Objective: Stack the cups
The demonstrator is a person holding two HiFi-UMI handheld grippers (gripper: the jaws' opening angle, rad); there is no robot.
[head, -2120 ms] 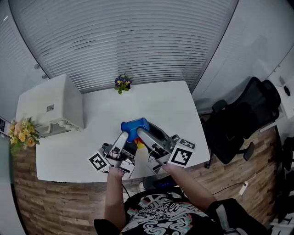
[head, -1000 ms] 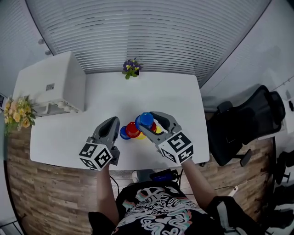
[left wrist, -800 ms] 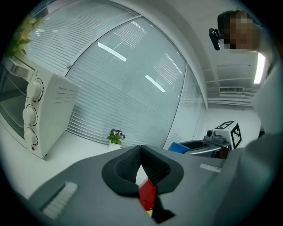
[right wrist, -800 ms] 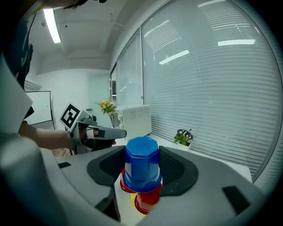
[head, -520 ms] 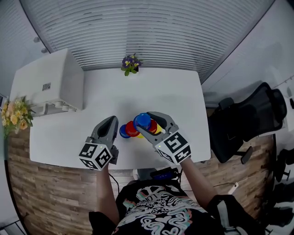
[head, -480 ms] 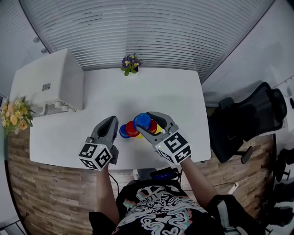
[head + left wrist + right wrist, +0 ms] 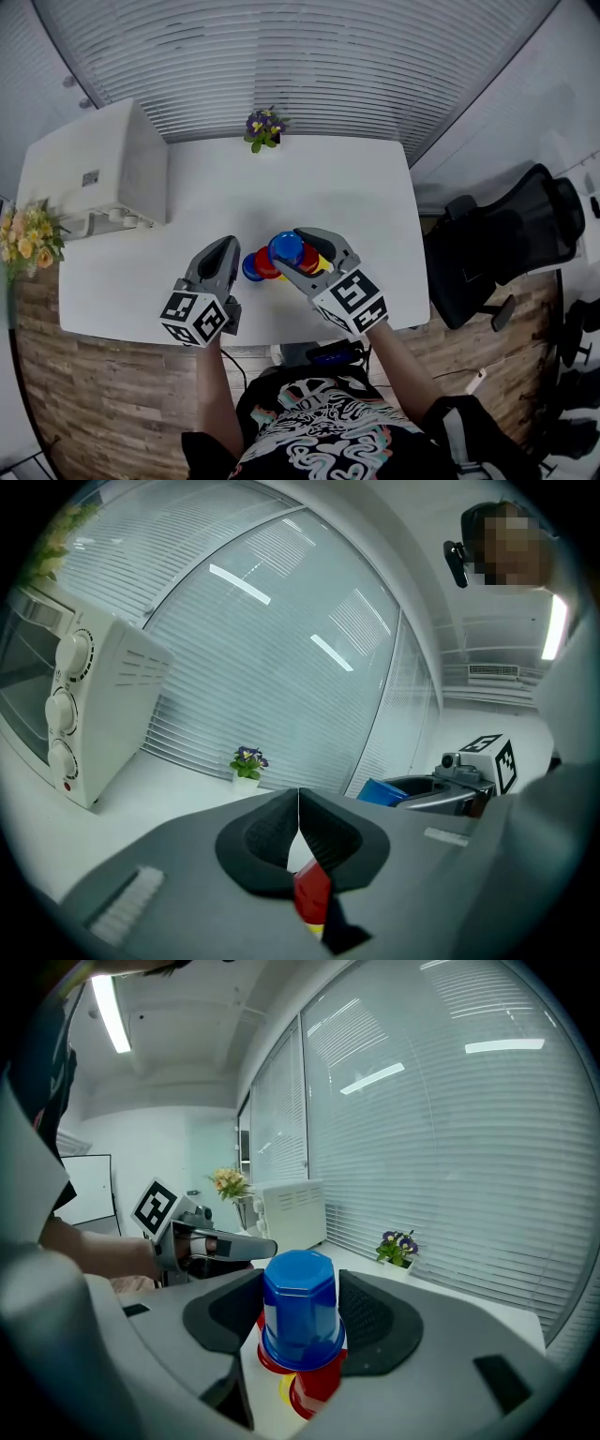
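Observation:
An upside-down blue cup [image 7: 285, 246] sits between the jaws of my right gripper [image 7: 290, 252], whose pads press on its sides; it hangs just over a cluster of cups on the white table [image 7: 309, 187]. That cluster holds a red cup [image 7: 266, 263], a small blue cup [image 7: 250, 269] and a yellow cup [image 7: 322, 265]. In the right gripper view the blue cup [image 7: 300, 1307] hides most of a red cup [image 7: 321, 1384] below it. My left gripper [image 7: 227, 248] is shut and empty, just left of the cluster. Through its jaws a red cup [image 7: 311, 892] shows.
A white toaster oven [image 7: 94, 178] stands at the table's left. A small flower pot [image 7: 261, 127] is at the far edge and yellow flowers [image 7: 23, 244] at the left end. A black office chair [image 7: 506, 234] stands right of the table.
Two seconds ago both grippers were close together at the blue cup. The left one has since drawn off to the left. Over the last second neither hand has visibly moved.

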